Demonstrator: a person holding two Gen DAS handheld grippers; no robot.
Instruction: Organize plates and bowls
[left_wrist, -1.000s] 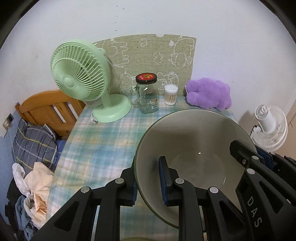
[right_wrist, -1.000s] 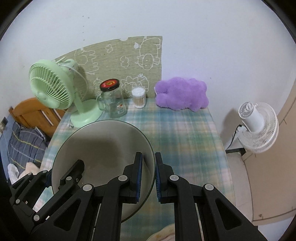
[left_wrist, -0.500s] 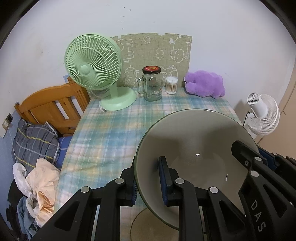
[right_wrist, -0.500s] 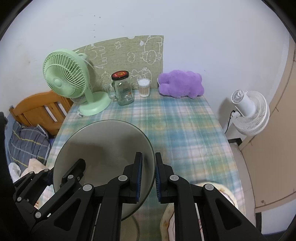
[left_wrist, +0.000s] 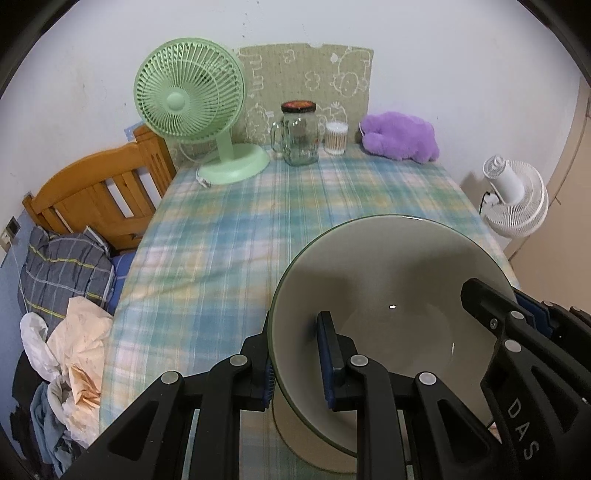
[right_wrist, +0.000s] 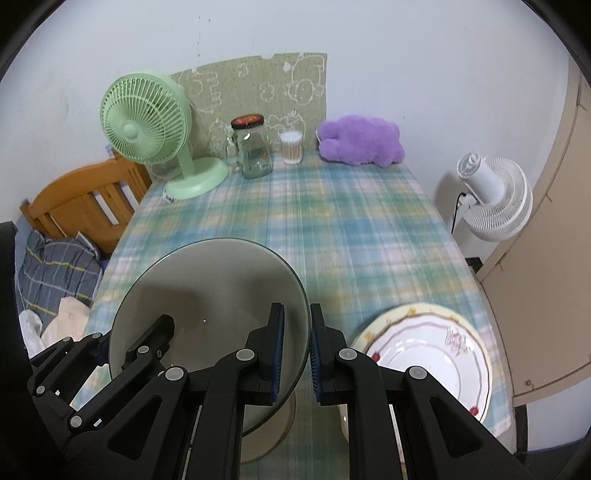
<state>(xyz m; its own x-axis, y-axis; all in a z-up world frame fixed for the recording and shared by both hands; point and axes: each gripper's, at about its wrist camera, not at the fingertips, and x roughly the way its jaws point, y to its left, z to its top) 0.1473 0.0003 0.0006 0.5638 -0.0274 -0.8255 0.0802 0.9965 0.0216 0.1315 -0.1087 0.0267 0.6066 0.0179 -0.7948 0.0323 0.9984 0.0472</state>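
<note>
Right wrist view: both hand-held grippers, left (right_wrist: 107, 343) and right (right_wrist: 297, 347), clamped on big bowl (right_wrist: 207, 291) above worktop (right_wrist: 332, 229). Not yet set down; plate (right_wrist: 436, 354) waiting nearby.

Gripper body: the white letters "DAS" stand on the black side of the right gripper (left_wrist: 524, 369), seen at the lower right of the left wrist view, running up the body.
Jar: the jar (left_wrist: 300, 133) has a red and dark lid with a printed mark, too small to read.
Mat: the mat (right_wrist: 258, 96) on the wall shows white cartoon drawings, no legible words.
</note>
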